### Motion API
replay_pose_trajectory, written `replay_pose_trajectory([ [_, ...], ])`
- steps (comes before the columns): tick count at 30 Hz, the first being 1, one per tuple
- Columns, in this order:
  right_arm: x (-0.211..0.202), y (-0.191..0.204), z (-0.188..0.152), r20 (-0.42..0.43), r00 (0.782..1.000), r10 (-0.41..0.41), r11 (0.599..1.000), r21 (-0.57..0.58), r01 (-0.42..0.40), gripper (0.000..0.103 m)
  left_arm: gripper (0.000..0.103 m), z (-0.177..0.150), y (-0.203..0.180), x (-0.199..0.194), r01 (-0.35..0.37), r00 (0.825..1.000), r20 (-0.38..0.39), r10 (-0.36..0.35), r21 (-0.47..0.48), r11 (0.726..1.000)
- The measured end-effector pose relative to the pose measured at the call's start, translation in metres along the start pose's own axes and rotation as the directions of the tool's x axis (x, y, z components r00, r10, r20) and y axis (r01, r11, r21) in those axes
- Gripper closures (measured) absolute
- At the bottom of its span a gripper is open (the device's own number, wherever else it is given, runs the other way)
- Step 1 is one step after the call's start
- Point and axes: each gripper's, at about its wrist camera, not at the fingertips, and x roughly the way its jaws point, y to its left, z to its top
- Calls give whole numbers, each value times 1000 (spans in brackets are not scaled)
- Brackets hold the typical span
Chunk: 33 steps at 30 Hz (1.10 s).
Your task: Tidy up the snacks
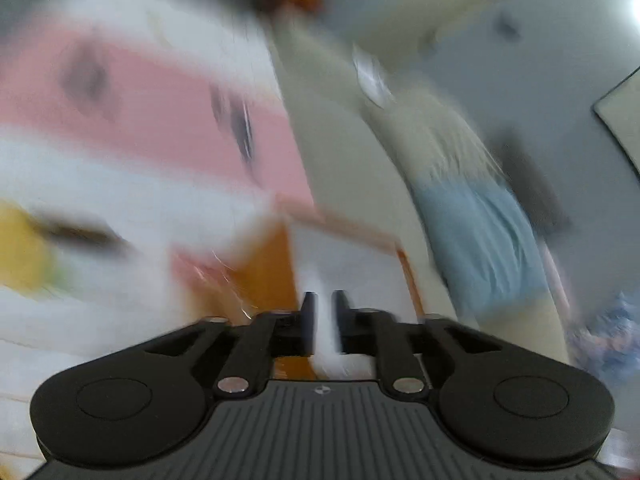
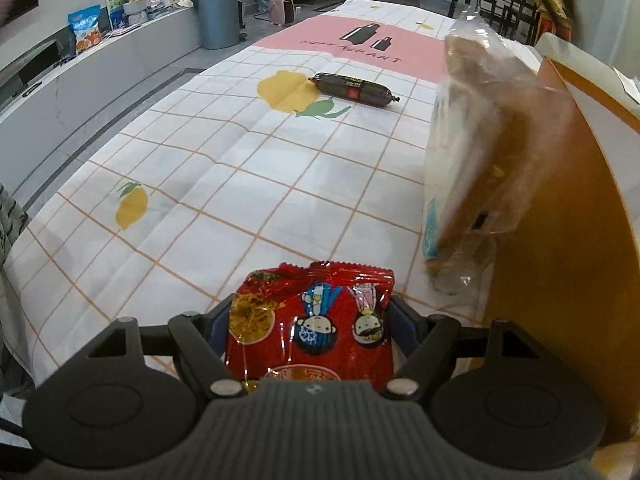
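While my right claw (image 2: 310,320) clamps the red snack packet (image 2: 310,320) above the desk (image 2: 200,168), a clear bread bag (image 2: 472,168) leans against the orange box (image 2: 560,240); my left claw (image 1: 324,312) stands slightly apart, empty.

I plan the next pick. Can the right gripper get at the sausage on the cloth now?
Probably not yet: the right gripper is shut on the red snack packet. The cloth toward the sausage looks free.
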Motion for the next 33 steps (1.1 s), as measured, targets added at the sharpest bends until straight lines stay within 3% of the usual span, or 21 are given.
replay_pose_trajectory([
  [1,0,-1,-1,1,1000,1,1000,4,-1,28,32,-6,17,-20,-229,972,44,232,-72,971],
  [2,0,-3,-1,2,1000,6,1000,14,-6,28,30,-12,42,-21,-283,959,-11,285,-161,946],
  [3,1,-3,-1,2,1000,10,1000,21,-10,28,30,-15,65,-5,-156,981,-142,129,-201,967],
  [4,1,-3,0,-2,1000,12,1000,17,-12,28,20,-21,83,21,2,964,-254,-76,-278,960],
  [5,2,-3,0,-5,1000,13,1000,11,-13,28,8,-29,95,44,9,957,-270,-107,-340,940],
  [6,2,-3,1,-7,1000,15,1000,10,-15,28,13,-33,98,58,-79,951,-308,-25,-321,944],
  [7,2,-4,1,-8,1000,15,1000,15,-14,28,31,-38,98,72,-167,923,-380,55,-268,949],
  [8,2,-4,1,-10,1000,7,1000,20,-7,28,33,-45,100,78,-213,911,-401,102,-243,946],
  [10,1,-2,0,-12,1000,-2,1000,31,3,28,25,-54,105,74,-154,938,-344,51,-281,947],
  [12,1,-2,-1,-8,1000,-3,1000,30,3,28,29,-55,111,70,-157,945,-325,50,-313,937],
  [14,0,-1,-3,-3,1000,1,1000,19,-1,28,53,-55,117,66,-178,943,-326,63,-338,924],
  [16,-1,0,-5,0,1000,-1,1000,18,1,28,68,-58,123,60,-165,956,-290,50,-388,907],
  [19,-2,-1,-4,-2,1000,0,1000,20,0,28,74,-62,132,53,-139,964,-266,23,-424,895],
  [27,-1,-3,-2,-2,1000,-3,1000,22,3,28,84,-44,99,40,-148,962,-261,75,-272,951],
  [33,-5,4,-4,3,1000,-26,1000,-16,26,28,88,-24,62,30,-165,957,-263,123,-145,976],
])
